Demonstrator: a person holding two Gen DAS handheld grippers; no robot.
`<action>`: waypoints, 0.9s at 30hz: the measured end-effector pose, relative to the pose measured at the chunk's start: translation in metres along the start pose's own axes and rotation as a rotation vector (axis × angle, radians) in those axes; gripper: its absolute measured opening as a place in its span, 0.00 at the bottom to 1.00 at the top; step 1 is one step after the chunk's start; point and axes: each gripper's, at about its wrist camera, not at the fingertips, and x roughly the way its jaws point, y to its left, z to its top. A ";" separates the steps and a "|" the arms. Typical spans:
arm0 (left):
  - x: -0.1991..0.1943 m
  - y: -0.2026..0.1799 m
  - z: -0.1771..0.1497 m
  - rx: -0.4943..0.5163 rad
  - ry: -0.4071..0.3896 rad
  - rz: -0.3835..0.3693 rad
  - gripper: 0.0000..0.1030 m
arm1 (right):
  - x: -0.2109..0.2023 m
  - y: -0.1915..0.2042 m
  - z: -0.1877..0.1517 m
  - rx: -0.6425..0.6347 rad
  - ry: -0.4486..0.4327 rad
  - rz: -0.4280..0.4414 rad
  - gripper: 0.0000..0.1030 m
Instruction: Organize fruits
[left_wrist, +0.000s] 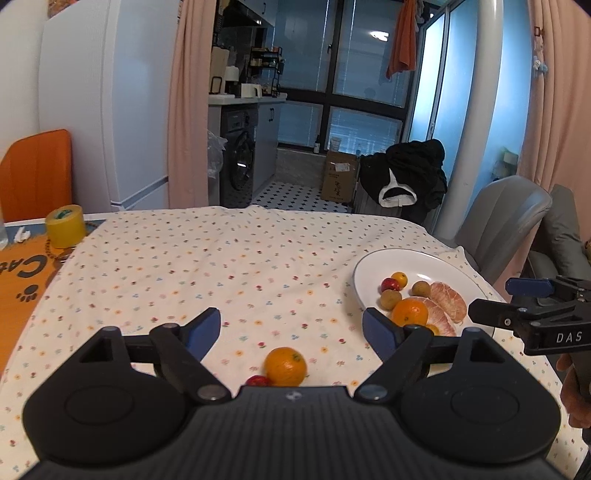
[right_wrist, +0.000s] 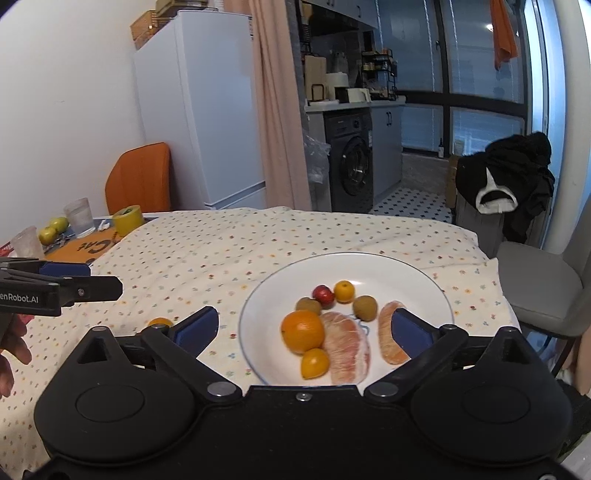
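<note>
Left gripper: I am holding my blue-padded jaws spread wide, gripping nothing, hovering low over the cloth.
Right gripper: I am holding these jaws wide apart as well, empty, hanging above the near rim of the plate.
Loose round orange mandarin: it is lying on the cloth between my left fingers, close to the gripper body, untouched.
Small red fruit: it is sitting just beside the loose mandarin, on its left, partly hidden by the gripper body.
Round white ceramic plate: it is resting on the right part of the table.
Plate contents: a large orange, two peeled pink citrus segments, two small yellow-orange fruits, two brown-green round fruits and one red fruit are lying together inside.
White flower-dotted tablecloth: it is covering most of the table.
Yellow tape roll: it is standing at the far left, well apart from the plate.
</note>
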 end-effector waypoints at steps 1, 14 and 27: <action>-0.003 0.001 -0.001 -0.002 -0.009 0.011 0.80 | -0.001 0.003 -0.001 -0.004 -0.004 0.003 0.99; -0.033 0.023 -0.017 -0.039 -0.021 0.040 0.81 | -0.013 0.031 -0.012 0.007 -0.008 0.054 1.00; -0.062 0.032 -0.032 -0.058 -0.028 0.059 0.82 | -0.033 0.056 -0.018 -0.013 -0.009 0.082 1.00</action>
